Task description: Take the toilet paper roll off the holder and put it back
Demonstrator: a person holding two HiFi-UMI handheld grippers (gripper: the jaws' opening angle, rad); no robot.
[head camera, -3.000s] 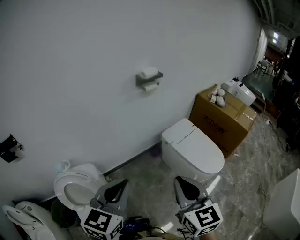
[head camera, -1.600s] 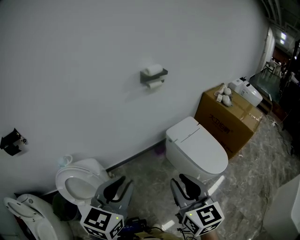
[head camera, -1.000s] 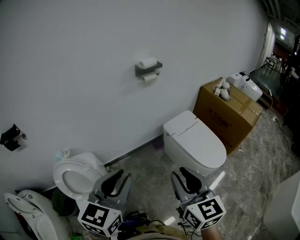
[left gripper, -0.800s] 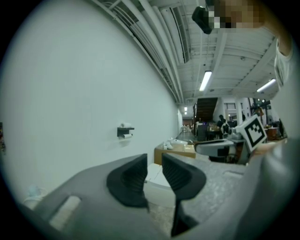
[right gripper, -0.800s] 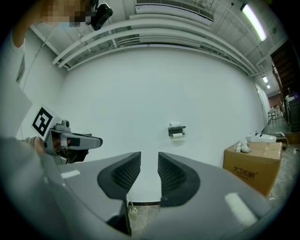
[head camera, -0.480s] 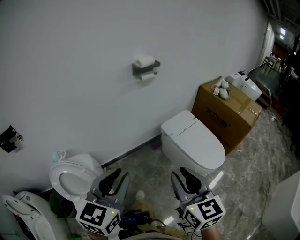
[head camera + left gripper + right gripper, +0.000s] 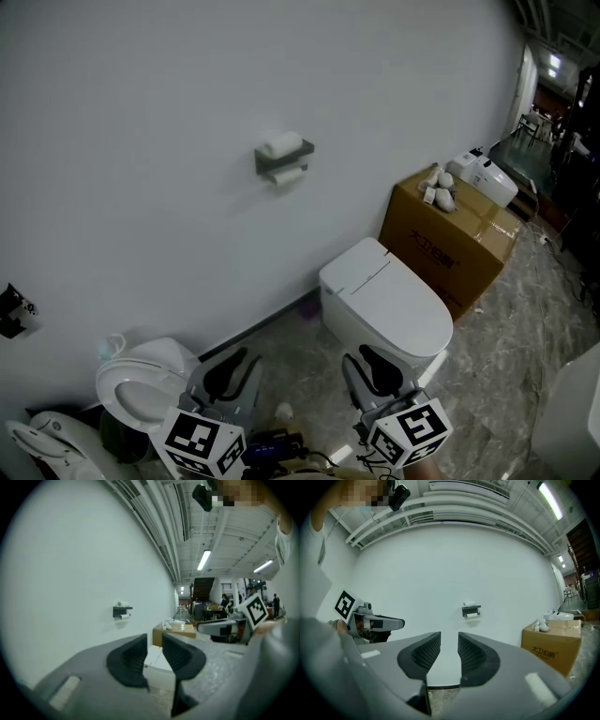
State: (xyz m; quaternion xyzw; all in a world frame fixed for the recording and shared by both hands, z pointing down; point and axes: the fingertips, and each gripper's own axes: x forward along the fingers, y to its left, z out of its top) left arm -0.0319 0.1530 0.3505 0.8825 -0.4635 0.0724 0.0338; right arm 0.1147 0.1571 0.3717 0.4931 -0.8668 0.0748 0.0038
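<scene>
A dark wall holder [image 7: 284, 159] is fixed on the white wall, far from both grippers. One white toilet paper roll [image 7: 283, 143] lies on top of it and a second roll [image 7: 286, 175] hangs under it. The holder [image 7: 122, 611] shows small in the left gripper view and, with its top roll [image 7: 470, 604], in the right gripper view. My left gripper [image 7: 234, 367] and right gripper [image 7: 371, 367] are held low at the bottom of the head view. Both are open, with nothing between the jaws.
A white toilet [image 7: 384, 300] with its lid down stands on the marble floor below the holder. To its right is a cardboard box [image 7: 450, 239] with small white items on top. Another toilet [image 7: 141, 389] with an open seat sits at lower left.
The head view has shifted, so the holder sits a little lower and further left in it. Both grippers stay low with their jaws unchanged.
</scene>
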